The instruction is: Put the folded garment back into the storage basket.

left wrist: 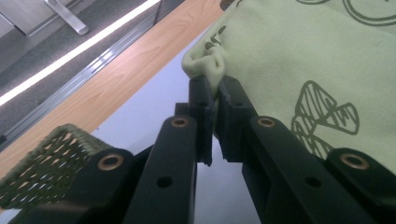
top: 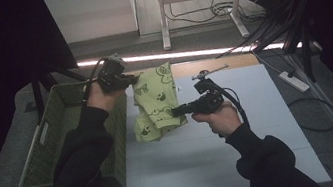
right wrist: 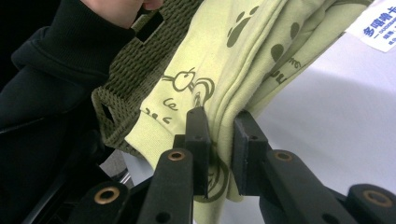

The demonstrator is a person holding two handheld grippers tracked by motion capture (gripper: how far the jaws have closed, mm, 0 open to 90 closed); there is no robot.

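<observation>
We hold the folded green garment just above the counter, left gripper and right gripper each with fingers clamped on an edge; the woven basket lies just beside it, on our left

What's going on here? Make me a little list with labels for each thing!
held thing: folded light green cloth with dark cartoon prints, lifted off the table
left gripper: shut on the cloth's far corner
right gripper: shut on the cloth's near folded edge
beside it: woven olive green basket, left of the cloth
surface: pale grey table
</observation>
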